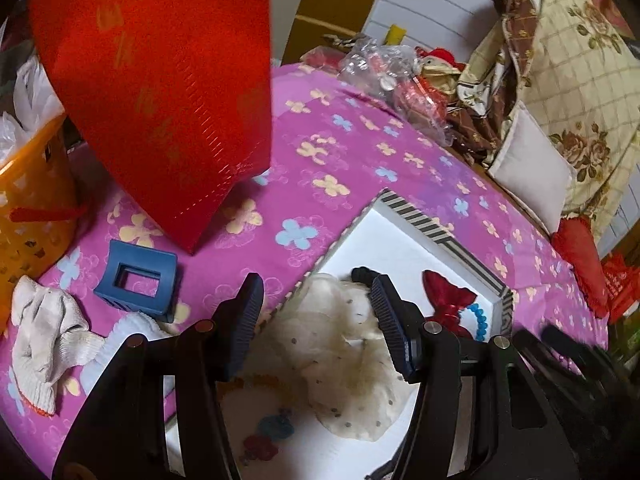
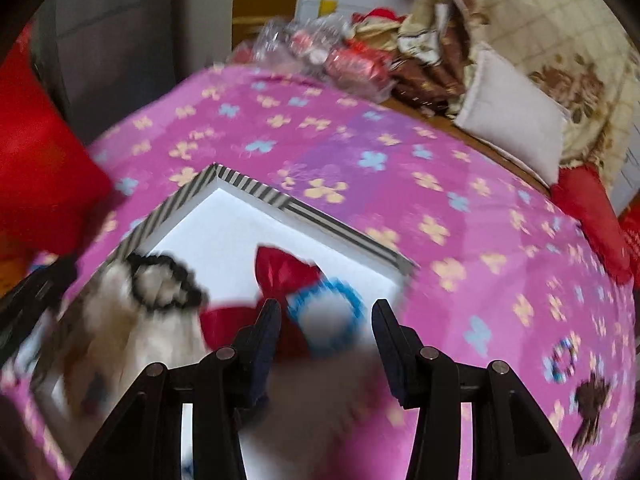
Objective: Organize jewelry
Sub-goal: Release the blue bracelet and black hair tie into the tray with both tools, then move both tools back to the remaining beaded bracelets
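A white box with a black-and-white striped rim (image 1: 420,216) (image 2: 256,192) lies on the pink flowered cloth. In it are a cream dotted fabric hair piece (image 1: 340,360) (image 2: 120,320), a red bow (image 1: 444,292) (image 2: 284,268), a blue bead bracelet (image 1: 480,320) (image 2: 352,300), a black scrunchie (image 2: 168,280) and small beaded pieces (image 1: 268,436). My left gripper (image 1: 316,300) is open above the cream hair piece. My right gripper (image 2: 326,320) is open over the bracelet and bow; its view is blurred. A blue claw clip (image 1: 136,284) lies left of the box. A beaded ring (image 2: 562,360) and a dark bow (image 2: 592,400) lie on the cloth at the right.
A red gift bag (image 1: 160,80) stands behind the clip. An orange basket (image 1: 32,200) stands at the far left, with white socks (image 1: 48,340) in front of it. Plastic-wrapped items (image 1: 384,76), floral bedding (image 1: 560,80) and a red cushion (image 1: 580,256) lie at the back and right.
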Demonstrator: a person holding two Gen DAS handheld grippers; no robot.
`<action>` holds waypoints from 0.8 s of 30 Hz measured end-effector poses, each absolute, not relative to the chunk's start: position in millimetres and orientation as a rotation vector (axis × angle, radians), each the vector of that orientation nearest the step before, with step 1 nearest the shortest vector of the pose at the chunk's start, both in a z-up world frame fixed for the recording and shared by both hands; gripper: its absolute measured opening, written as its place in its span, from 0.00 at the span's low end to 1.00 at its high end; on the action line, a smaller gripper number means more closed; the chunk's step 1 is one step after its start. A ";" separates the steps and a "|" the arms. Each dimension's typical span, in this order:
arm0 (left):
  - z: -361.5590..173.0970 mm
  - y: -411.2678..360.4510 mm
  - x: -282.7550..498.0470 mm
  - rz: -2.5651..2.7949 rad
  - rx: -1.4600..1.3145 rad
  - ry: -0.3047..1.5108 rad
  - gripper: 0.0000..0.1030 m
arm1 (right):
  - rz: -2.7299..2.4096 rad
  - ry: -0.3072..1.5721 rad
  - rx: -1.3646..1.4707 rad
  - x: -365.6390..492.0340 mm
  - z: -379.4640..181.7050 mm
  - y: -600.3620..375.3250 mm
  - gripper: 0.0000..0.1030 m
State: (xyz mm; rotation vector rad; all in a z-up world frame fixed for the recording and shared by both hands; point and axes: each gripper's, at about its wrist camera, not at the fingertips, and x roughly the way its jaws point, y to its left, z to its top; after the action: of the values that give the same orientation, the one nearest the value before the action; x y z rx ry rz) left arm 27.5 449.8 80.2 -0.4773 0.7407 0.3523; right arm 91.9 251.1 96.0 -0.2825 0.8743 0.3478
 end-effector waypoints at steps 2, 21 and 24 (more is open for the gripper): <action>83.0 442.2 24.4 0.358 -0.459 0.718 0.55 | 0.342 0.869 -0.246 63.5 100.8 213.0 0.44; 94.7 238.8 -39.0 0.105 -0.262 0.693 0.80 | 0.006 0.968 0.182 -43.2 43.4 -183.9 0.44; 82.2 195.8 -38.0 0.051 -0.180 0.770 0.80 | 0.035 0.961 0.243 -40.5 37.4 -193.7 0.44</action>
State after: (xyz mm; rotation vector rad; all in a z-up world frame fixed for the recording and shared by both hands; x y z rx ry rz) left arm -38.0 195.8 82.2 -0.1795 0.7696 0.0509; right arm -40.5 -193.7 37.4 0.2428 0.9609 0.0353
